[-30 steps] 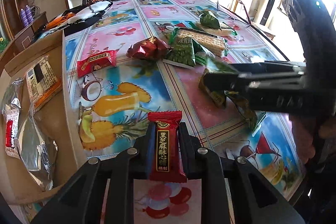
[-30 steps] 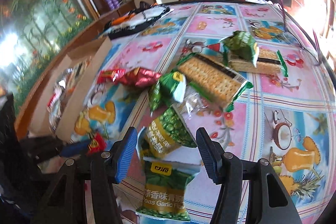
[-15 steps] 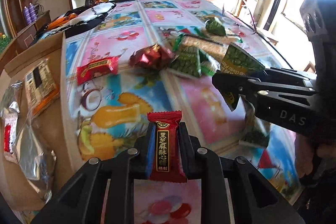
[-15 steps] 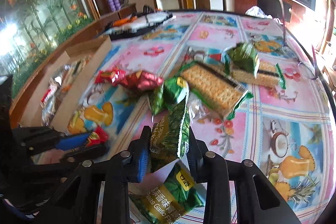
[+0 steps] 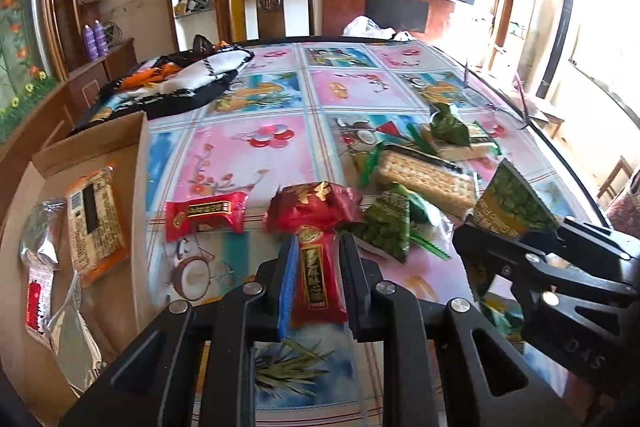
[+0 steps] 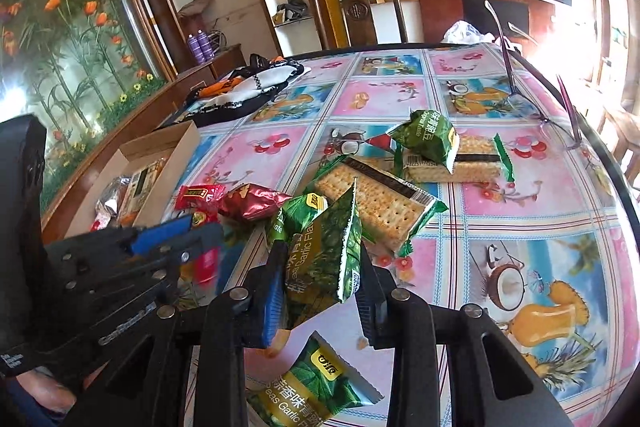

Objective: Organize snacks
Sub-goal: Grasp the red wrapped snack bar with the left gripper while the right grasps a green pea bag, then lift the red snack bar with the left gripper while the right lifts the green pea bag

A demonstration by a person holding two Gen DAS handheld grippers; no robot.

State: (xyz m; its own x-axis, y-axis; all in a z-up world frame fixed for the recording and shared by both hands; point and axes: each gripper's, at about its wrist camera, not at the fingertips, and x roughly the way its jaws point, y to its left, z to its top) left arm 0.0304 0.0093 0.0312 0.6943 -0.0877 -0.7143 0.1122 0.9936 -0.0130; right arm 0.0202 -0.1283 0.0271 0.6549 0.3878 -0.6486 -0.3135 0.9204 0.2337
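My left gripper (image 5: 318, 279) is shut on a red sesame candy bar (image 5: 318, 275) and holds it above the table. My right gripper (image 6: 320, 291) is shut on a green garlic-pea packet (image 6: 324, 259), lifted off the table; it shows at the right of the left wrist view (image 5: 512, 207). A cardboard box (image 5: 140, 187) with several snacks inside lies at the left. On the table lie a red candy (image 5: 204, 215), a dark red foil packet (image 5: 316, 203), green pea packets (image 5: 388, 227) and cracker packs (image 5: 428, 179).
Another green pea packet (image 6: 316, 383) lies on the table under my right gripper. A black, white and orange cloth (image 5: 180, 83) lies at the table's far left. A wooden chair (image 5: 272, 3) stands behind the table. The table edge (image 6: 616, 179) curves at the right.
My right gripper closed on the green pea packet and lifted it off the table. Both grippers rose and tilted up, with the candy bar still in my left one.
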